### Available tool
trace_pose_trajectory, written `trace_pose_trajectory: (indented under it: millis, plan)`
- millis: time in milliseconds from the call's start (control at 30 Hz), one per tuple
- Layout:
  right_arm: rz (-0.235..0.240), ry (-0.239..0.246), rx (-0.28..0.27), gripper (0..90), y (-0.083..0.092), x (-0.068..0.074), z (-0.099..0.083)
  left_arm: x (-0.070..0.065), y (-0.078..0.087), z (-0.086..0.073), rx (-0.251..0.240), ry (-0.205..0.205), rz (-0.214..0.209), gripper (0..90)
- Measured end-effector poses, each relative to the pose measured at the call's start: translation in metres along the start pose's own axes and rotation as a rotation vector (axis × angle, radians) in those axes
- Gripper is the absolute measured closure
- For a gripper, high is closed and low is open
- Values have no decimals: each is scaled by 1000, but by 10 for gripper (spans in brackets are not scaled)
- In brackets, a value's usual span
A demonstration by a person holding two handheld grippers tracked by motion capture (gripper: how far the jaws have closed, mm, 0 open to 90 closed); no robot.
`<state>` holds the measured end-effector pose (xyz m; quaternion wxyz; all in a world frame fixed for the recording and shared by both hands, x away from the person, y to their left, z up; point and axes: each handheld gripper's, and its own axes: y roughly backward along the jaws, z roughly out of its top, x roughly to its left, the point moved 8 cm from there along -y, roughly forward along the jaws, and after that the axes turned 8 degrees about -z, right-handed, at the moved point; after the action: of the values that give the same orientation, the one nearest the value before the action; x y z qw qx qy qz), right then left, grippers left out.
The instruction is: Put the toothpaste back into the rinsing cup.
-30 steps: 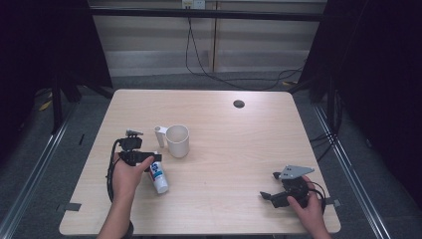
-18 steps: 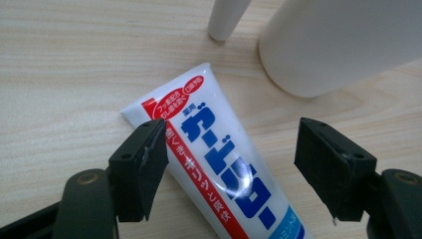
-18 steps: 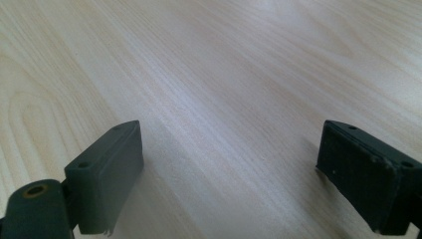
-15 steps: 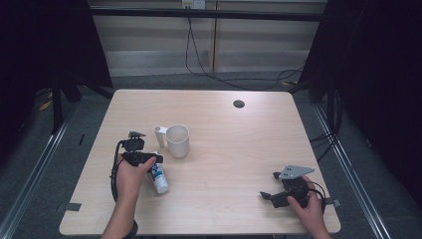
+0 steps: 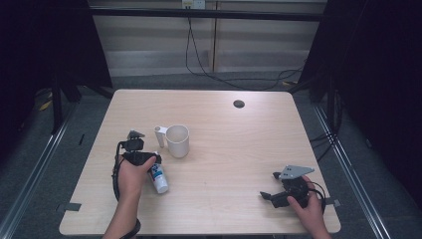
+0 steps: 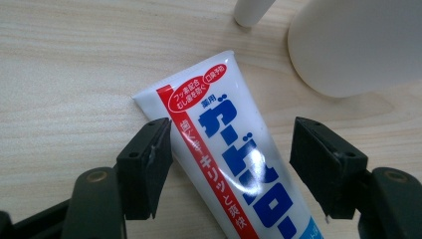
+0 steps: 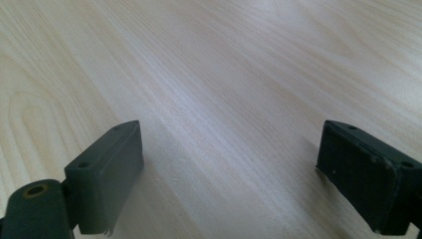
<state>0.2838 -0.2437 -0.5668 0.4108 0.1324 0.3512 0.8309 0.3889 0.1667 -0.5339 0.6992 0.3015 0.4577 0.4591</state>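
Right gripper [image 5: 271,198]: sitting at the near right corner of the tabletop [image 5: 239,149], held in the person's right hand [image 5: 309,211]; a grey three-cornered plate is riding on top of it. In the right gripper view its 2 black jaws are standing wide apart with nothing but bare wood grain between them, low over the surface.
Left gripper [image 5: 149,160]: being held in the person's left hand [image 5: 130,174] at the near left part of the tabletop, with a black cable looping beside the wrist. In the left gripper view the 2 jaws are spread to either side of the tube; the left jaw is lying against the tube's edge, the right jaw is standing clear of it, so nothing is being pinched.
Toothpaste tube [image 6: 234,149]: lying flat on the wood between the left gripper's jaws, white with a red stripe and blue lettering, its flat crimped end pointing toward the mug. In the high view it is lying just beside the left hand, angled toward the near right.
Mug [image 5: 177,140]: standing upright just beyond the tube, white, open mouth up, handle pointing left. In the left gripper view its rounded wall is showing at the upper right, near the tube's crimped end but apart from it.
Grommet [image 5: 239,104]: dark round hole near the far edge of the tabletop, well apart from everything else.
Cables [image 5: 199,55]: hanging down the wall panel behind the table and trailing onto the floor.
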Motion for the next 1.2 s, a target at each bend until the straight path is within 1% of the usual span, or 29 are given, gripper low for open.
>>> trace_pose_trajectory:
  millis: [133, 200, 367, 433, 500, 533, 567, 600, 633, 667, 700, 733, 800, 833, 867, 900, 933, 967, 1033, 1100, 1167, 1200]
  plan:
    - [0, -1, 1, 104, 0, 0, 0, 0, -1, 0, 3, 9, 15, 333]
    - [0, 0, 0, 104, 0, 0, 0, 1, -3, 0, 5, 20, 26, 337]
    - [0, 0, 0, 104, 0, 0, 0, 0, -4, 0, 15, 22, 32, 334]
    - [0, -1, 1, 104, 0, 0, 0, -1, -5, -1, 31, 22, 44, 344]
    - [0, -1, 0, 104, 0, 0, 0, -2, -5, -2, 39, 18, 48, 352]
    - [0, -1, 0, 104, 0, 0, 0, -2, -6, -2, 43, 16, 51, 362]
    - [0, 0, 0, 105, 0, 0, 0, -4, -8, -3, 62, 13, 53, 386]
    - [0, -1, 1, 105, 0, 0, 0, -4, -8, -3, 62, 13, 53, 403]
    - [0, -1, 1, 105, 0, 0, 0, -6, -9, -4, 89, 17, 38, 426]
    - [0, -1, 1, 105, 0, 0, 0, -6, -9, -4, 89, 17, 38, 456]
    - [0, -1, 1, 105, 0, 0, 0, -8, -10, -5, 95, 27, 26, 472]
    - [1, 0, 1, 105, 0, 0, 0, -9, -10, -5, 103, 3, 39, 480]
    - [0, 0, 0, 105, 0, 0, 0, -11, -11, -5, 103, -5, 44, 514]
    - [0, 0, 0, 105, 0, 0, 0, -13, -10, -5, 111, -31, 52, 541]
    - [0, 0, 0, 105, 0, 0, 0, -13, -10, -5, 111, -31, 52, 570]
    - [0, 0, 0, 105, 0, 0, 0, -15, -8, -4, 124, -64, 53, 598]
    - [0, 0, 0, 105, 0, 0, 0, -15, -8, -4, 124, -64, 53, 631]
    - [0, 0, 0, 105, 0, 0, 0, -16, -7, -4, 127, -66, 57, 631]
    - [0, -1, 1, 104, 0, 0, 0, -19, -6, -3, 140, -116, 78, 679]
    - [0, -1, 1, 105, 0, 0, 0, -20, -5, -3, 145, -119, 81, 685]
    - [0, -1, 1, 105, 0, 0, 0, -21, -4, -4, 152, -128, 74, 695]
    - [0, -1, 1, 105, 0, 0, 0, -21, -2, -5, 153, -140, 74, 700]
